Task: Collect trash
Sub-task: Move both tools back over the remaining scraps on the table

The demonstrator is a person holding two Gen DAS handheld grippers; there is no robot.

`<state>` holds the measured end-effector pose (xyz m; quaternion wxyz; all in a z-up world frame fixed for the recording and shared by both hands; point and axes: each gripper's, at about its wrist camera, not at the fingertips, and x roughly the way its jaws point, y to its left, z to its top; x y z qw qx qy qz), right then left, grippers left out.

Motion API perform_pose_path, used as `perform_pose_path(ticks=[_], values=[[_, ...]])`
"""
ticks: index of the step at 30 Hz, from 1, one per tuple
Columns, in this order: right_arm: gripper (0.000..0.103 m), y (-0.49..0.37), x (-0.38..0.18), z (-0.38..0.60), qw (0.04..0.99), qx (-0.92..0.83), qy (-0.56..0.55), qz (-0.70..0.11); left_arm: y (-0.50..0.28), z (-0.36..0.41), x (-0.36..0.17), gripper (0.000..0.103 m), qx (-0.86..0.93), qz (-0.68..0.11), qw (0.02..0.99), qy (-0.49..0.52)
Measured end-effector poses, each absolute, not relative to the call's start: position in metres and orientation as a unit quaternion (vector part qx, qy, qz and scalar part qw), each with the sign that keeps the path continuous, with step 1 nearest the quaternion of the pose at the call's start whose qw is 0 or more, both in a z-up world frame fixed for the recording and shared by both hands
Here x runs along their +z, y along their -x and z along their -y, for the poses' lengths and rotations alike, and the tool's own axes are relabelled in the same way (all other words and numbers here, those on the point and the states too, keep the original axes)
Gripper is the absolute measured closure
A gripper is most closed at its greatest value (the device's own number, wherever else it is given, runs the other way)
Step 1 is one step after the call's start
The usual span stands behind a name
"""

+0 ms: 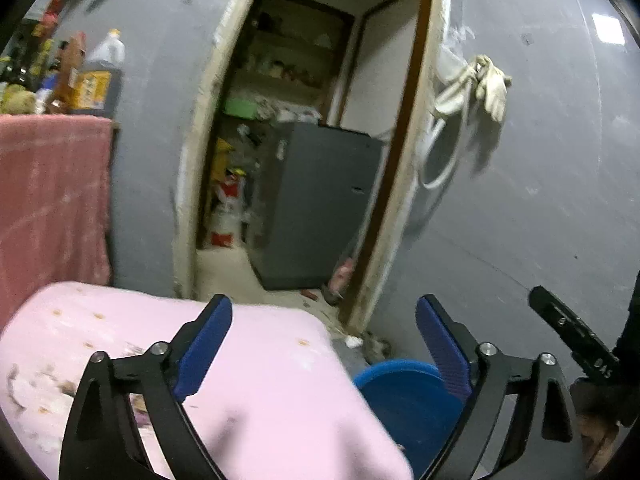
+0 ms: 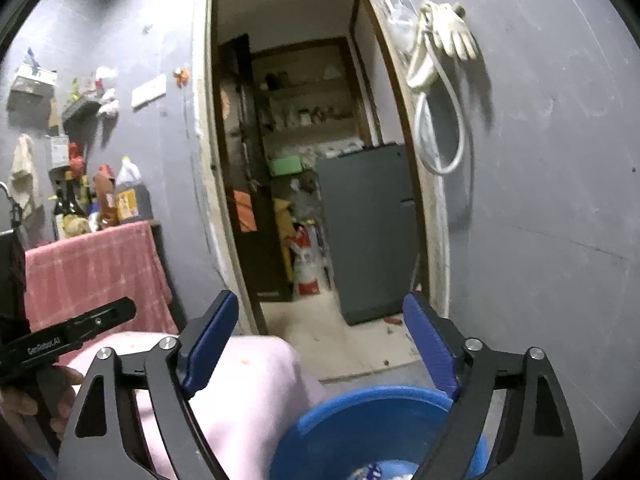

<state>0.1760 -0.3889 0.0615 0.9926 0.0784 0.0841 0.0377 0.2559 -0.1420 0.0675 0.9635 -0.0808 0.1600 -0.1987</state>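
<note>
A blue bucket (image 1: 404, 396) (image 2: 372, 416) stands on the floor below both grippers, beside a pink cloth-covered surface (image 1: 272, 380) (image 2: 248, 380). Some pale, crumpled trash (image 2: 364, 472) shows at the bucket's bottom in the right wrist view. My left gripper (image 1: 324, 312) is open over the pink cloth's edge, with nothing between its blue pads. My right gripper (image 2: 320, 308) is open above the bucket and holds nothing. A small white scrap (image 1: 352, 341) lies on the floor by the door frame.
Ahead is an open doorway with a grey cabinet (image 1: 316, 200) (image 2: 368, 232) and cluttered shelves behind it. White gloves (image 1: 490, 80) (image 2: 452, 32) and a hose hang on the grey wall at right. At left, a red towel (image 1: 52, 192) (image 2: 92, 272) drapes below some bottles (image 1: 100, 76).
</note>
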Motion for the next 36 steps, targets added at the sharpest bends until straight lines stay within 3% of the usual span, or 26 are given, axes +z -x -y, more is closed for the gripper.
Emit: perform_pose_path(ticks=[5,21,36], values=[[0.000,-0.173,0.072,0.367,0.994,0.061,-0.075,-0.054,-0.243,0.113,0.076,0.003,-0.169,-0.134,0.973,0.082],[0.000,-0.178,0.084,0.283,0.990,0.129,-0.049,-0.020,-0.215,0.022,0.073,0.002,-0.075,-0.096,0.991,0.058],[0.000,-0.211,0.052,0.210,0.977,0.186,0.008,-0.101,-0.231,-0.033,0.037,0.002,-0.026,-0.144,0.987,0.071]])
